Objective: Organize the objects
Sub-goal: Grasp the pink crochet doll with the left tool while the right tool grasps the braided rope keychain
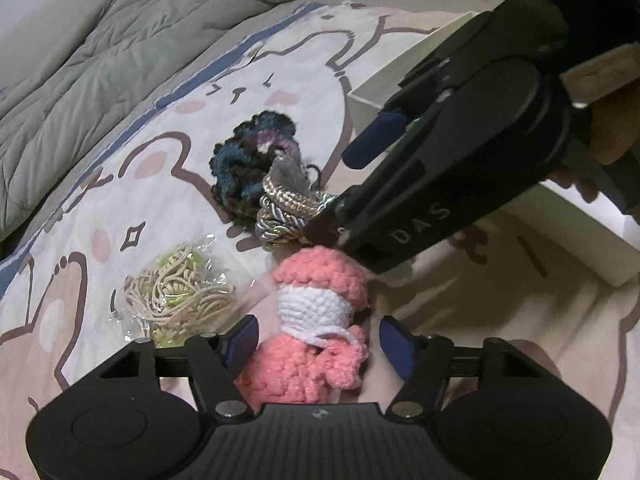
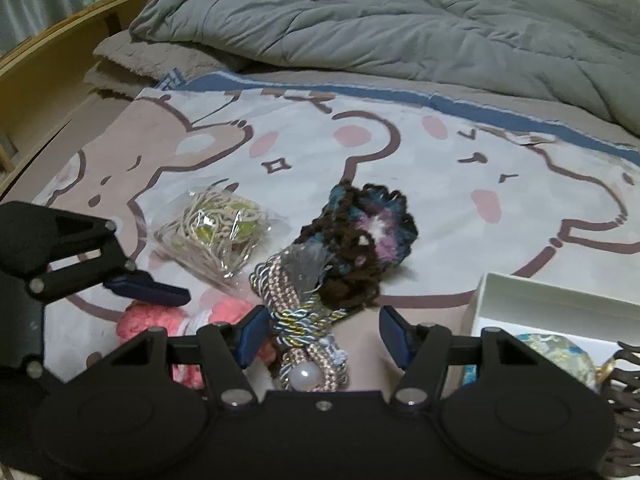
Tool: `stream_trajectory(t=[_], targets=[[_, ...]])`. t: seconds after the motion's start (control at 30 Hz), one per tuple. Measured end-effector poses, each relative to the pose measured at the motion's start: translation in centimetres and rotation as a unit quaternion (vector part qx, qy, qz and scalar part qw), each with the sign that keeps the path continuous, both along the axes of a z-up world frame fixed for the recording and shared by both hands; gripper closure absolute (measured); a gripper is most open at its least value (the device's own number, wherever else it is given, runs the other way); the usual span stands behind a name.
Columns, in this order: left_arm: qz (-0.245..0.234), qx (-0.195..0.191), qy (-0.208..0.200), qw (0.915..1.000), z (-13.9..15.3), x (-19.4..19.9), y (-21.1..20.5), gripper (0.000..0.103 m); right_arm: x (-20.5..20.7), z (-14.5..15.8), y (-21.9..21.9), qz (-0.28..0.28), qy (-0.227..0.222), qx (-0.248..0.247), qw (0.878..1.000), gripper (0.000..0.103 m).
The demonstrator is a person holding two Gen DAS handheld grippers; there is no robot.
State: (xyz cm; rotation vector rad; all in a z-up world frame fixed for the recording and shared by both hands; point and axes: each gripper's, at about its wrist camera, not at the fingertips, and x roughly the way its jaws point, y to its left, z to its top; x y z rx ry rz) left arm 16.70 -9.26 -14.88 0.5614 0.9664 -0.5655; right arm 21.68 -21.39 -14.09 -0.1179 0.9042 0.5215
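A pink and white crochet doll [image 1: 320, 300] lies on the bear-print blanket [image 1: 120, 184]. My left gripper [image 1: 318, 346] is open around the doll's lower half, and a gap shows at the right pad. A bundle of braided cord with a pearl bead [image 2: 296, 308] lies between the jaws of my open right gripper [image 2: 324, 338], also with space on the right side. A dark blue and purple crochet piece [image 2: 368, 236] touches the cord bundle's far end. To the left lies a clear bag of beige elastic cords [image 2: 216, 232].
A white open box [image 2: 540, 292] stands at the right and holds a blue-green patterned round item [image 2: 560, 356]. A rumpled grey duvet [image 2: 400, 20] covers the far side of the bed. A wooden bed frame [image 2: 48, 64] runs along the left.
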Motion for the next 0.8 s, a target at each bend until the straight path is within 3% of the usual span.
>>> stream_trajectory(t=[0.37,0.4,0.47,0.5,0.6,0.67,0.8], targets=[[-0.001,0.014,0.001,0.9999,-1.4,0.4,-0.7,0.049,1.1,-1.4,-0.2,-0.039,0.037,0.037,0.998,0.038],[-0.001,0.015,0.002,0.9999,-1.4,0.4,-0.8,0.049,0.9,-1.4,0.1,-0.032,0.031,0.030,0.999,0.041],[0.001,0.011,0.007,0.9999,-1.2,0.3,-0.7,0.052,0.8,-1.3,0.3,-0.019,0.032,0.034,0.999,0.064],[0.004,0.007,0.009,0.9999,-1.1,0.3,-0.6,0.052,0.7,-1.2,0.6,-0.012,0.034,0.032,0.999,0.066],[0.014,-0.004,0.015,0.9998,-0.6,0.1,-0.3,0.055,0.1,-0.6,1.2,0.011,0.020,-0.001,1.000,0.067],[0.021,-0.011,0.015,0.9996,-0.3,-0.1,-0.2,0.061,-0.1,-0.3,1.0,0.004,0.021,0.003,1.000,0.067],[0.045,-0.024,0.015,0.9986,0.5,-0.4,0.5,0.061,-0.5,0.7,0.1,-0.012,0.007,0.004,1.000,0.067]])
